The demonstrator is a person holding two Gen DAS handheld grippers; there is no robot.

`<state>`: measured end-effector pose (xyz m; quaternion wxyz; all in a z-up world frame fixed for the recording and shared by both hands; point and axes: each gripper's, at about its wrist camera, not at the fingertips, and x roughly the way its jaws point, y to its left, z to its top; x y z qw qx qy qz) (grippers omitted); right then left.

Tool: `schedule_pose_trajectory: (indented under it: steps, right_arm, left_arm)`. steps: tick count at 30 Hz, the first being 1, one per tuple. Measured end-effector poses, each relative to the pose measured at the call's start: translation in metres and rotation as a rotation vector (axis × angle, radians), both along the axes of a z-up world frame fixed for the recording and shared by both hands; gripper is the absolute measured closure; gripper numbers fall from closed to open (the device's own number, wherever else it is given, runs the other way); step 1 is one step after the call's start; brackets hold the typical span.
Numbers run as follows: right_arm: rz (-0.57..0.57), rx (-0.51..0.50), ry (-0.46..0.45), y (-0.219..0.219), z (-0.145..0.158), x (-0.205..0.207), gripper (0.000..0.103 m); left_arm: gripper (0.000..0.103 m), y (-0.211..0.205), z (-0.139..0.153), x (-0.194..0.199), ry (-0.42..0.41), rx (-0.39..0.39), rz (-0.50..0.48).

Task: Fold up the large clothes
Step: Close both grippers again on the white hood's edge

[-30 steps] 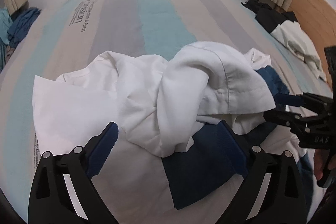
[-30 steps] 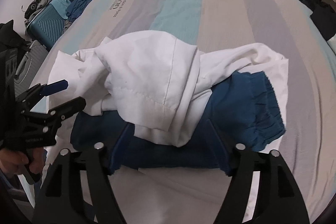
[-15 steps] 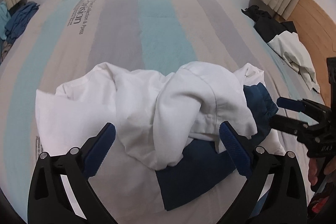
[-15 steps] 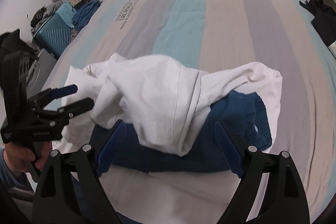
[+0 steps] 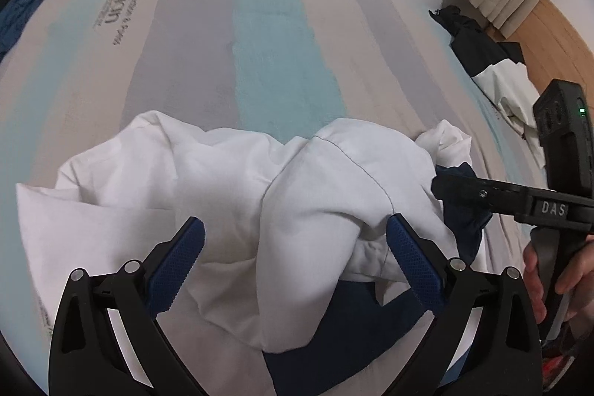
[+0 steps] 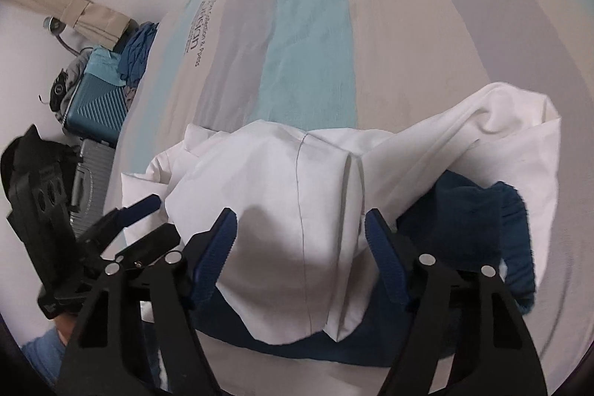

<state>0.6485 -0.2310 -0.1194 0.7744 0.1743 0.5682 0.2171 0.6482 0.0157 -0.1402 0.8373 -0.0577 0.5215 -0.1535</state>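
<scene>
A crumpled white garment [image 5: 230,195] is heaped on the near part of a striped bed [image 5: 271,62], lying over a dark blue garment [image 6: 464,218] whose gathered cuff shows at the right in the right wrist view. The left gripper [image 5: 295,258] is held wide open above the white heap, with a fold bulging up between its blue pads [image 5: 178,270]; no pad is seen pressing on the cloth. The right gripper [image 6: 299,253] is also open, though its jaws have just been closing, and a rounded fold of white cloth sits between them without being clamped. Beside the bed a teal suitcase [image 6: 96,106] is seen, and dark and white clothes [image 5: 482,58] are piled at the far right edge.
</scene>
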Motion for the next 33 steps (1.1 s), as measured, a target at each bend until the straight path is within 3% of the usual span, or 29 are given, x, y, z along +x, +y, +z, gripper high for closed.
schedule_pose_trajectory:
  steps: [8,11,15,18,23,33]
  right_arm:
    - [0.006,0.057,0.059,0.003,-0.014,0.011,0.044]
    - [0.015,0.063,0.054,0.006,-0.015,0.013,0.052]
    - [0.016,0.064,0.041,0.009,-0.015,0.014,0.071]
    - [0.014,0.063,0.021,0.01,-0.012,0.012,0.084]
    - [0.016,0.065,-0.009,0.011,-0.002,0.006,0.092]
    - [0.036,0.043,-0.11,0.009,0.032,-0.028,0.096]
  left_arm:
    - [0.032,-0.005,-0.012,0.008,0.046,-0.059,-0.07]
    - [0.037,-0.011,-0.017,0.008,0.049,-0.049,-0.096]
    - [0.045,-0.015,-0.019,0.011,0.049,-0.05,-0.105]
    - [0.059,-0.015,-0.019,0.011,0.042,-0.055,-0.102]
    - [0.092,-0.013,-0.014,0.005,0.028,-0.064,-0.094]
    - [0.095,-0.006,0.012,-0.03,-0.052,-0.043,-0.089]
